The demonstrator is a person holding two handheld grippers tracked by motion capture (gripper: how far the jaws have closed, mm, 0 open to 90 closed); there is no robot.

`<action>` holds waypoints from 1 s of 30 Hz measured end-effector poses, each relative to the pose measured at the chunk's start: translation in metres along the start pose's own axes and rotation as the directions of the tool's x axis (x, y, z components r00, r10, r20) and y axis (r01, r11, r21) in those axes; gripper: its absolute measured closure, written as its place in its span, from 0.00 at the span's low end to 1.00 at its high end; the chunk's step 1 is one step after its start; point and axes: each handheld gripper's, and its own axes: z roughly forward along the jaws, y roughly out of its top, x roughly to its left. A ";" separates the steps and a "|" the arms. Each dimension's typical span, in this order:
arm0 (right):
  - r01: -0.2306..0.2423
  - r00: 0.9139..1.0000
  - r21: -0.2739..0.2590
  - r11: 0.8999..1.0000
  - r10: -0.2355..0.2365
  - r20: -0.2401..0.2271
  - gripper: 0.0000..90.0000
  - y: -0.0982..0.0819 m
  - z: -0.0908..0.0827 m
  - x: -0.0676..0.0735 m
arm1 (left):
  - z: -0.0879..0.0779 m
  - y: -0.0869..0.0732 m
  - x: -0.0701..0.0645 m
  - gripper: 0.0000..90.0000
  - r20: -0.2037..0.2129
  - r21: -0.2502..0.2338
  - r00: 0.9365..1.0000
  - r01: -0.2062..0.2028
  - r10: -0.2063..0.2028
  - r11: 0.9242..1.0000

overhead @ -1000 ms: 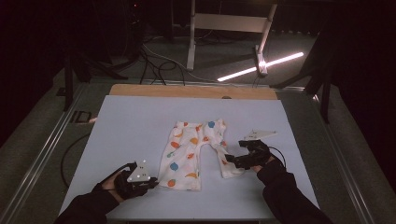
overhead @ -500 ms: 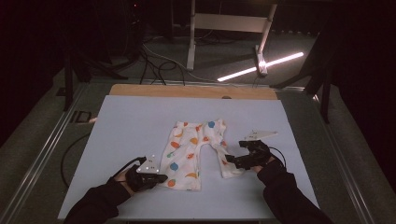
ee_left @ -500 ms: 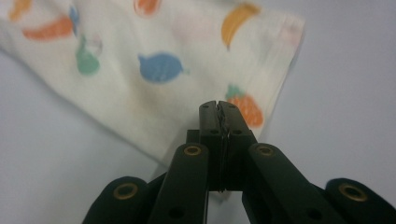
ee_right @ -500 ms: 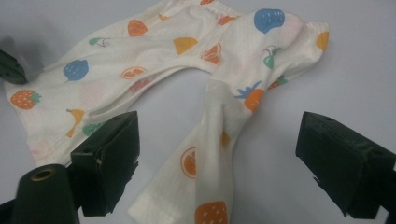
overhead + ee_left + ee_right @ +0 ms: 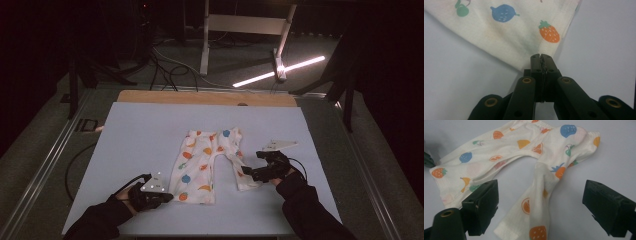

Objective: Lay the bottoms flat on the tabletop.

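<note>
Item: fruit-print baby trousers [image 5: 207,162], laid flat mid-table on the pale blue table cover [image 5: 150,130], one leg twisted. Left gripper [image 5: 167,196]: jaws pressed together at a hem corner, cloth apparently pinched. Right gripper [image 5: 247,172]: jaws spread wide astride the twisted leg's hem. Risk: pulling single-handed would likely drag and bunch the garment; a thin corner pinch could slip.

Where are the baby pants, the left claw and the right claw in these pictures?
baby pants [image 5: 200,162], high view, on the wider leg's printed cloth.
left claw [image 5: 541,57], left gripper view, at its closed tips on the cloth's corner.
right claw [image 5: 541,202], right gripper view, midway between its spread tips, over the narrower leg.
</note>
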 end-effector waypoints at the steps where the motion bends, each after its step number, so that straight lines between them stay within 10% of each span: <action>1: -0.001 1.000 -0.001 1.000 0.001 0.000 0.15 0.000 0.000 0.000 | 0.000 -0.001 0.000 0.96 0.005 -0.004 1.000 0.006 -0.006 1.000; 17: -0.009 1.000 -0.022 1.000 0.009 -0.015 0.15 -0.007 -0.010 0.000 | -0.027 0.001 0.015 0.20 -0.048 -0.173 0.988 0.140 -0.150 0.975; 24: 0.010 1.000 0.022 1.000 -0.010 0.013 0.23 -0.026 -0.012 0.005 | -0.037 -0.006 0.019 0.03 -0.097 -0.235 0.969 0.201 -0.229 0.951; 30: 0.021 0.996 0.048 0.999 -0.025 0.088 0.53 -0.033 -0.009 0.012 | -0.044 -0.014 0.016 0.00 -0.192 -0.287 0.944 0.208 -0.268 0.935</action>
